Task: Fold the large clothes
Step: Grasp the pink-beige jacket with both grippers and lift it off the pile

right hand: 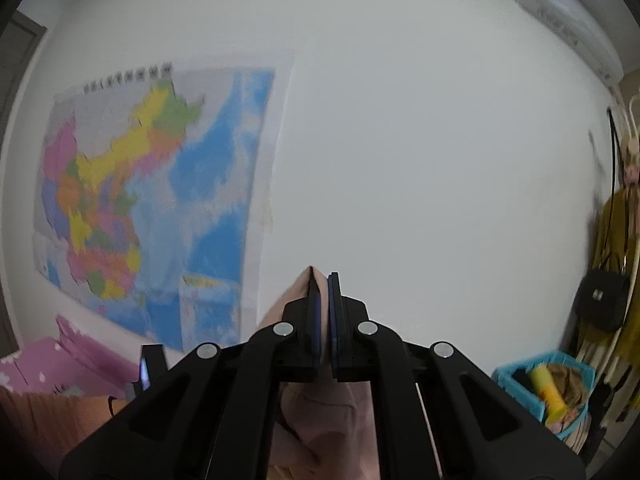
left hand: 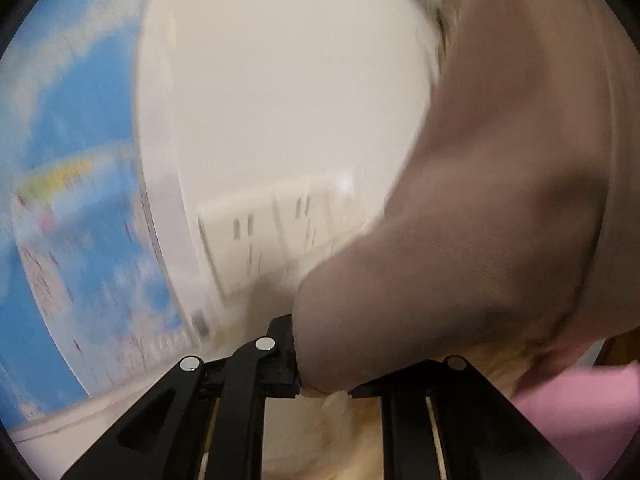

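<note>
A large beige-pink garment [left hand: 500,200] hangs in the air and fills the right half of the blurred left wrist view. My left gripper [left hand: 316,384] is shut on its edge; the cloth covers the right finger. In the right wrist view my right gripper [right hand: 323,300] is shut on another part of the same garment [right hand: 324,412], whose tip pokes out above the pads and whose bulk hangs below between the arms. Both grippers are raised and face the wall.
A coloured wall map [right hand: 152,200] hangs on the white wall at left. A pink bedspread [right hand: 80,356] lies low left. A blue basket [right hand: 548,388] with items, a black bag [right hand: 602,296] and hanging clothes stand at right. An air conditioner [right hand: 560,12] is top right.
</note>
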Demonstrator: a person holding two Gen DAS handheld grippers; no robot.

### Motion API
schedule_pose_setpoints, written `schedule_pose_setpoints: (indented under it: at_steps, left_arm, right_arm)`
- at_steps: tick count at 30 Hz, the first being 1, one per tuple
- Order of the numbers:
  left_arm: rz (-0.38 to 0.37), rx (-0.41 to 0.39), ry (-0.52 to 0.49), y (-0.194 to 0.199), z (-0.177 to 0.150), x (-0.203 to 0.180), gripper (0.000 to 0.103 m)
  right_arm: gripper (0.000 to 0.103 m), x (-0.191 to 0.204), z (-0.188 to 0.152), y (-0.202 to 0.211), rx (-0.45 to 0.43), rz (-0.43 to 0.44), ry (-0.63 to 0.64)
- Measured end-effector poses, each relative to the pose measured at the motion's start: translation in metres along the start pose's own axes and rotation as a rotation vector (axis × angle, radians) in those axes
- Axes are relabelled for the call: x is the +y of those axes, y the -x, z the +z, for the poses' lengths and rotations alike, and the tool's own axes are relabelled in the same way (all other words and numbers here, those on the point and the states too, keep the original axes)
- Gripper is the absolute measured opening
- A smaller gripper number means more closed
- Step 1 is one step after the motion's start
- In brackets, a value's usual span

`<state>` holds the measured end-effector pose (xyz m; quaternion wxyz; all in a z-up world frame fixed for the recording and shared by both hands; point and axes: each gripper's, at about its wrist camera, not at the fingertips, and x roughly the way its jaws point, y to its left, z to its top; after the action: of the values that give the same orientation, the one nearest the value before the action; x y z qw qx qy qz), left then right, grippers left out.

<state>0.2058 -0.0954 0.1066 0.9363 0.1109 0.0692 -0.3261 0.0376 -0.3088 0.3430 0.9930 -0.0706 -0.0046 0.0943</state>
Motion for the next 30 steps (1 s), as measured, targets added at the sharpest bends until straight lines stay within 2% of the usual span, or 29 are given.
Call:
schedule_pose_setpoints:
  at_steps: [3, 6, 9, 11, 15, 16, 19, 20, 21, 22, 24, 25, 26, 27, 28, 29, 30]
  left_arm:
    - [-0.034, -0.093, 0.058, 0.051, 0.048, 0.009, 0.013]
    - [-0.005, -0.196, 0.143, 0.11, 0.088, 0.026, 0.013]
    - [0.029, -0.272, 0.197, 0.173, 0.118, 0.034, 0.013]
    - [0.07, -0.324, 0.186, 0.232, 0.128, 0.032, 0.013]
    - [0.195, -0.338, 0.147, 0.332, 0.128, 0.012, 0.012]
    - [0.221, -0.331, 0.148, 0.346, 0.127, 0.011, 0.011]
    - [0.294, -0.251, 0.133, 0.402, 0.109, -0.001, 0.011]
    - [0.309, -0.221, 0.119, 0.398, 0.106, 0.0, 0.011]
    - [0.331, -0.171, 0.106, 0.405, 0.094, -0.008, 0.011]
    - [0.355, -0.119, 0.107, 0.411, 0.075, -0.01, 0.011]
    - [0.391, 0.031, 0.115, 0.408, 0.032, -0.017, 0.01]
    - [0.391, 0.076, 0.148, 0.408, 0.015, -0.011, 0.01]
    - [0.385, 0.129, 0.183, 0.4, 0.0, -0.001, 0.008]
    - [0.421, 0.183, 0.212, 0.392, -0.018, 0.011, 0.005]
    - [0.464, 0.195, 0.233, 0.396, -0.026, 0.017, 0.003]
    - [0.507, 0.205, 0.253, 0.395, -0.036, 0.029, 0.003]
    - [0.522, 0.209, 0.272, 0.395, -0.043, 0.04, 0.003]
  right_arm:
    - [0.003, 0.006, 0.037, 0.034, -0.076, -0.002, 0.026]
    - [0.003, 0.014, 0.08, 0.087, -0.181, -0.007, 0.053]
    - [0.003, 0.014, 0.1, 0.135, -0.253, 0.023, 0.03]
    - [0.003, 0.016, 0.102, 0.158, -0.271, 0.041, 0.015]
    - [0.0, 0.017, 0.091, 0.197, -0.289, 0.112, -0.063]
    - [0.0, 0.015, 0.086, 0.207, -0.305, 0.137, -0.102]
    - [0.0, 0.015, 0.071, 0.229, -0.342, 0.271, -0.192]
    - [0.0, 0.023, 0.061, 0.228, -0.325, 0.302, -0.203]
    - [0.0, 0.035, 0.047, 0.217, -0.278, 0.321, -0.218]
    - [0.0, 0.046, 0.03, 0.202, -0.211, 0.377, -0.246]
    - [0.0, 0.067, -0.009, 0.168, -0.073, 0.453, -0.303]
    - [0.001, 0.087, -0.04, 0.144, 0.032, 0.456, -0.301]
    - [0.001, 0.106, -0.073, 0.122, 0.127, 0.514, -0.301]
    - [0.005, 0.117, -0.095, 0.109, 0.204, 0.554, -0.318]
    - [0.02, 0.134, -0.122, 0.095, 0.307, 0.578, -0.312]
    - [0.038, 0.151, -0.152, 0.088, 0.374, 0.609, -0.31]
    - [0.048, 0.16, -0.17, 0.084, 0.422, 0.638, -0.328]
